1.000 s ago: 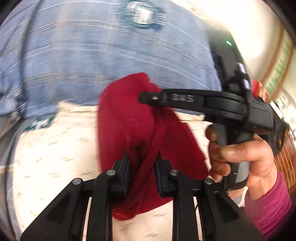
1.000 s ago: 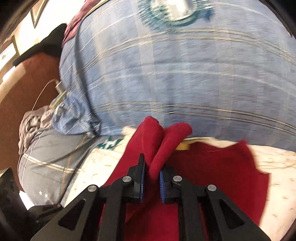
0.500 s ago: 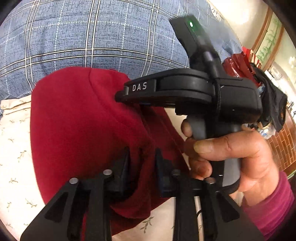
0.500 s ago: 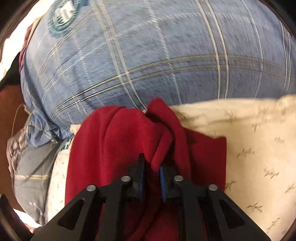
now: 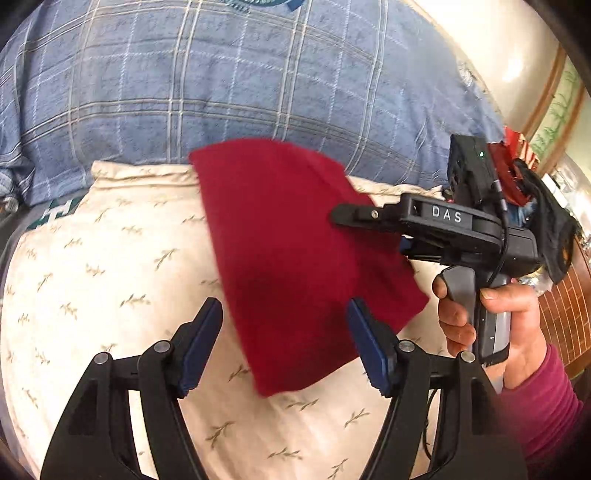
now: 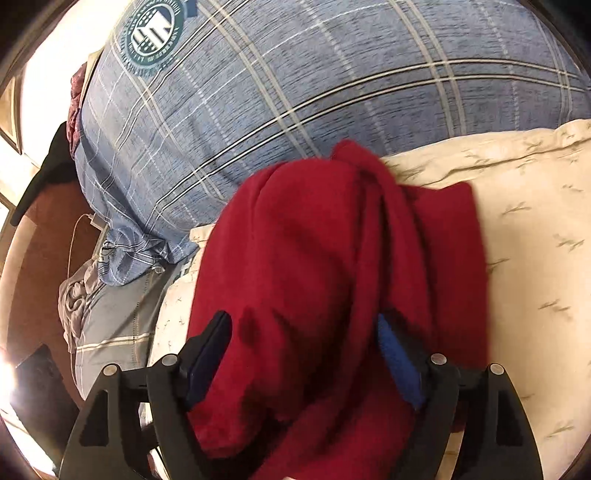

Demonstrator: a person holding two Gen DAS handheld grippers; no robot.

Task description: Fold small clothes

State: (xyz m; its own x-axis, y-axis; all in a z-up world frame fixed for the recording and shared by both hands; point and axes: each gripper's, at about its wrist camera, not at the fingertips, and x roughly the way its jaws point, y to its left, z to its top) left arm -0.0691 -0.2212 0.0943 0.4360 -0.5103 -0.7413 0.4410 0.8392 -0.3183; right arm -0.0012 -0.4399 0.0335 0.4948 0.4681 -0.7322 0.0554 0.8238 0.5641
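Now my left gripper has its jaws apart; they have just been opening, and the near end of the red garment lies between the blue pads without being pressed. My right gripper is likewise spread, its jaws just opened, with red cloth bunched between and over them; I see no pad pinching it. From the left wrist view the right gripper reaches in from the right, held by a hand in a magenta sleeve, its tip over the garment's right side.

The garment lies folded on the cream leaf-print cloth, its far edge against the blue plaid bedding. To the left of the garment the cream cloth is open; to the right the hand and tool crowd the edge.

White letters "DAS" read on the right gripper's body, and a round green-and-white emblem sits on the plaid, its lettering too small to read.

Far right shows brickwork and a framed picture; at left in the right wrist view, a white cable and reddish floor.
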